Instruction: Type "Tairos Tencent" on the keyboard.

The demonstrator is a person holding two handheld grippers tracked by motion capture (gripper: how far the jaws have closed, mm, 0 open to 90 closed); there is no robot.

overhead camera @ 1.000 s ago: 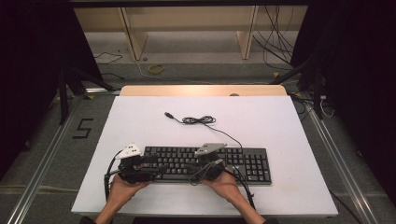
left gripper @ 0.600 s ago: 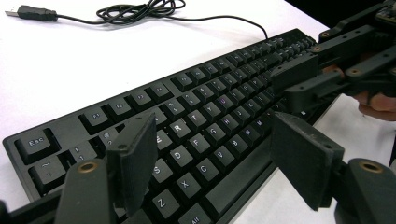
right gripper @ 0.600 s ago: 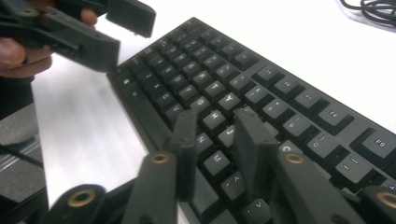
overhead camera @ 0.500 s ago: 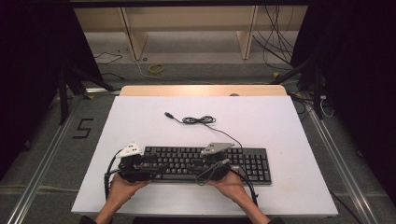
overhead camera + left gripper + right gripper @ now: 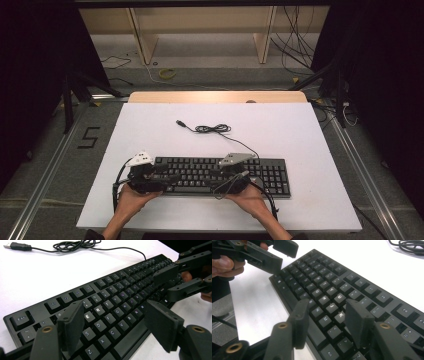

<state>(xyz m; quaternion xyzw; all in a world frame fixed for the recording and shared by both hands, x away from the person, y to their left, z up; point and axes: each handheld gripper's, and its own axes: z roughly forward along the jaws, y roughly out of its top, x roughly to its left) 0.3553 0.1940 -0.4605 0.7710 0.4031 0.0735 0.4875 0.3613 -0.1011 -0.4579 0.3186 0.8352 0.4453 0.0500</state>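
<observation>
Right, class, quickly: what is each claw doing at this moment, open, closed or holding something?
Left claw: open, jaws apart above the keyboard, holding nothing.
Right claw: open, jaws apart over the keys, holding nothing.
</observation>
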